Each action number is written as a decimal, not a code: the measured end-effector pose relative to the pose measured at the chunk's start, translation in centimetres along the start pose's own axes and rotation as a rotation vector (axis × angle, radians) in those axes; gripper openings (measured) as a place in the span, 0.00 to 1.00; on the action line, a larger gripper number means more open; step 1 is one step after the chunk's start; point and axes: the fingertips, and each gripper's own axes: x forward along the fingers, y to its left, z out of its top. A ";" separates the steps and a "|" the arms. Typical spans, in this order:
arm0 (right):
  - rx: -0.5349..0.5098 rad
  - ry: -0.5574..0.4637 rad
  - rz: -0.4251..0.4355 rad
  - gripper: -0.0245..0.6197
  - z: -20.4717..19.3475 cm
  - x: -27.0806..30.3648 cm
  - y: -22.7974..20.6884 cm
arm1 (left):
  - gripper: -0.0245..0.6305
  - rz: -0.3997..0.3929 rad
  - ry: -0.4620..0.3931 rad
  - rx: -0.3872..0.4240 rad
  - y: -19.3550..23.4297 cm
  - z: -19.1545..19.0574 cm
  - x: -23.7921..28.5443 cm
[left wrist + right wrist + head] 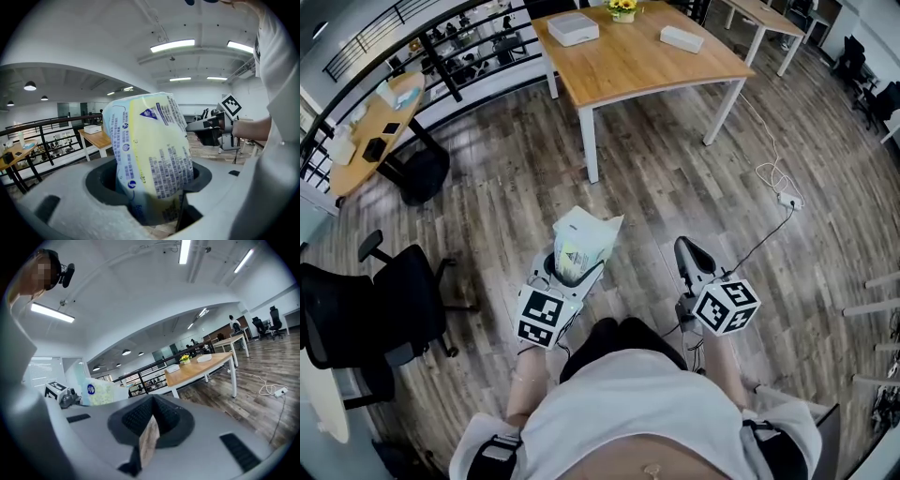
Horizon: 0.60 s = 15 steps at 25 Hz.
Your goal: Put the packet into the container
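Note:
A pale yellow and light-blue printed packet (pixel 581 246) stands upright between the jaws of my left gripper (pixel 572 269), which is shut on its lower part. In the left gripper view the packet (pixel 152 159) fills the centre and hides much of the gap of that gripper (pixel 157 201). My right gripper (pixel 689 258) hangs to the right of it at about the same height, shut with nothing in it. The right gripper view shows its own jaws (pixel 149 432) pressed together and the packet (pixel 101 392) off to the left. Two white boxes (pixel 573 29) (pixel 682 38) sit on a far wooden table (pixel 637 66).
I stand on a wood-plank floor. A black office chair (pixel 389 305) is at the left, another chair (pixel 417 173) by a curved desk (pixel 370 141). A railing (pixel 441 52) runs behind. A white cable and power strip (pixel 786 195) lie on the floor at the right.

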 end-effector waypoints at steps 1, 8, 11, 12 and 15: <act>0.006 -0.004 -0.012 0.05 0.1 -0.2 -0.3 | 0.49 -0.001 0.001 0.004 0.0 0.1 0.0; 0.026 -0.006 -0.045 0.05 -0.6 -0.9 -0.4 | 0.49 -0.017 0.002 0.018 0.0 -0.1 -0.1; 0.040 -0.007 -0.054 0.05 -0.8 -1.0 -0.2 | 0.49 -0.037 0.004 0.027 -0.1 0.0 0.1; 0.043 -0.007 -0.057 0.05 -0.8 -1.0 -0.1 | 0.49 -0.043 0.006 0.032 -0.1 0.0 0.2; 0.047 -0.011 -0.070 0.05 -1.1 -1.1 0.0 | 0.49 -0.062 -0.001 0.040 0.0 0.1 0.3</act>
